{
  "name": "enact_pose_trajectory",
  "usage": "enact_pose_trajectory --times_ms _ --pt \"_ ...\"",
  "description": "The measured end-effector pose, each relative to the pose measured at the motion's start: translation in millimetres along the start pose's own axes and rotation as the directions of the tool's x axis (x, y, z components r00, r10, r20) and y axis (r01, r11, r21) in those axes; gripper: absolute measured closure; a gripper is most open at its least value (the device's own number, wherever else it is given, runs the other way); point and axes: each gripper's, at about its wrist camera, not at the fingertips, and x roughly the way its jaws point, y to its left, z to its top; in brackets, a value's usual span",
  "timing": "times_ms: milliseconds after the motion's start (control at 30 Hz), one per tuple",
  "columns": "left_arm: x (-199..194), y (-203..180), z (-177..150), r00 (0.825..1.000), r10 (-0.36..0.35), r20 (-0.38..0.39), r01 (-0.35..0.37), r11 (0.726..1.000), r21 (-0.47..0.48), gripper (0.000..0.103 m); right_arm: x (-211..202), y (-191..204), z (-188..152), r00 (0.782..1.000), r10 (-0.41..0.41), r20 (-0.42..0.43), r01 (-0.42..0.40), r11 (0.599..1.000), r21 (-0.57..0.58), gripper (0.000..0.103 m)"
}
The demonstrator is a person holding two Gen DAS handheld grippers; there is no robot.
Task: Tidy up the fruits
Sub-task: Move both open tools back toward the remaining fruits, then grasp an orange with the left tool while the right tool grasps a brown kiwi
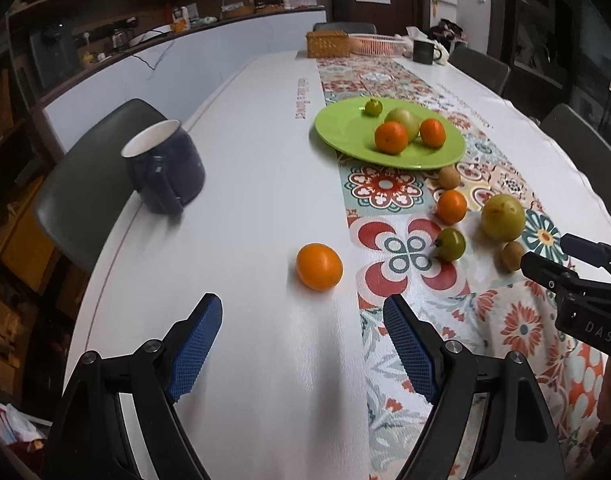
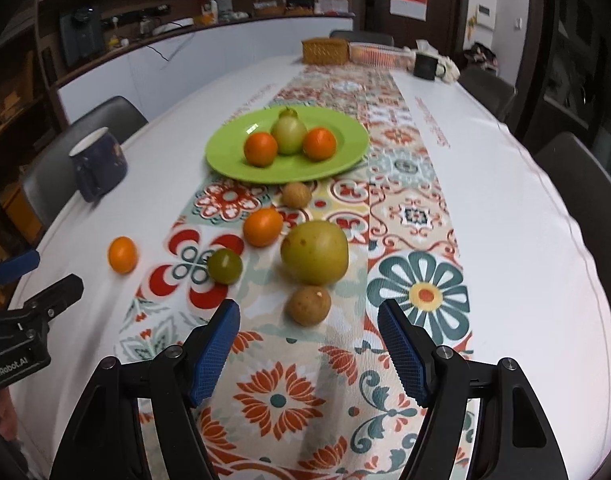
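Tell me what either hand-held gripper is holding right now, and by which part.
Nothing. The left hand-held gripper and the right hand-held gripper are both open and empty.

My left tool (image 1: pixel 303 344) hangs with its blue pads spread wide, gripping nothing. My right tool (image 2: pixel 309 342) is just as wide apart and empty, level beside the left.

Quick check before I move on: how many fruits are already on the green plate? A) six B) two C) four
C: the green plate holds two oranges, a pale green fruit between them, and a small green one behind; the other fruit lies on the table.
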Motion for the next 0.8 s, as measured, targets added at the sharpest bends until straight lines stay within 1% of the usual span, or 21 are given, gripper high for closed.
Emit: enact_pose_trajectory --times_ms 100,200,267,333,400,467,500,567,600,667,767,800 --pt "12 -1 4 1.000 -0.011 0.000 0.011 1.000 0.014 0.020 8 -2 -1 1.000 -0.009 -0.017 0.009 1.000 0.008 0.031" --pt "23 -4 10 1.000 -0.005 -0.003 0.005 0.999 0.033 0.020 15 -2 -1 0.999 -0.019 -0.029 0.019 1.000 0.011 0.032" --pt "29 -4 13 1.000 -0.012 -0.003 0.012 0.999 0.038 0.020 19 -3 1 0.999 -0.021 -0.038 0.021 1.000 0.013 0.037" --pt "34 -5 16 1.000 -0.018 -0.007 0.018 0.999 0.043 0.021 23 -4 2 0.998 -0.025 -0.049 0.026 1.000 0.016 0.038" --pt "40 -5 19 1.000 -0.021 -0.014 0.022 0.999 0.044 0.026 28 -5 2 0.998 -0.025 -0.061 0.026 0.999 0.022 0.042" --pt "46 -6 20 0.999 -0.028 -0.027 0.029 0.999 0.042 0.035 32 -4 3 0.997 -0.022 -0.074 0.024 0.999 0.025 0.047" --pt "49 -6 21 0.999 -0.034 -0.034 0.036 0.999 0.040 0.037 35 -4 3 0.997 -0.016 -0.081 0.019 1.000 0.025 0.049" --pt "56 -7 22 0.998 -0.042 -0.047 0.044 0.998 0.034 0.047 37 -2 3 0.996 -0.016 -0.087 0.017 1.000 0.019 0.053" --pt "59 -7 22 0.998 -0.042 -0.053 0.044 0.999 0.030 0.049 38 -1 3 0.996 -0.018 -0.090 0.019 1.000 0.012 0.055" --pt "64 -7 21 0.996 -0.051 -0.070 0.052 0.998 0.017 0.060 40 0 3 0.996 -0.013 -0.093 0.014 1.000 0.005 0.061" --pt "69 -7 20 0.995 -0.050 -0.088 0.052 0.999 0.011 0.069 43 2 3 0.995 -0.015 -0.101 0.014 1.000 -0.007 0.067" --pt "70 -7 20 0.995 -0.048 -0.087 0.049 0.999 0.013 0.069 43 2 3 0.994 -0.016 -0.104 0.015 1.000 -0.009 0.068"
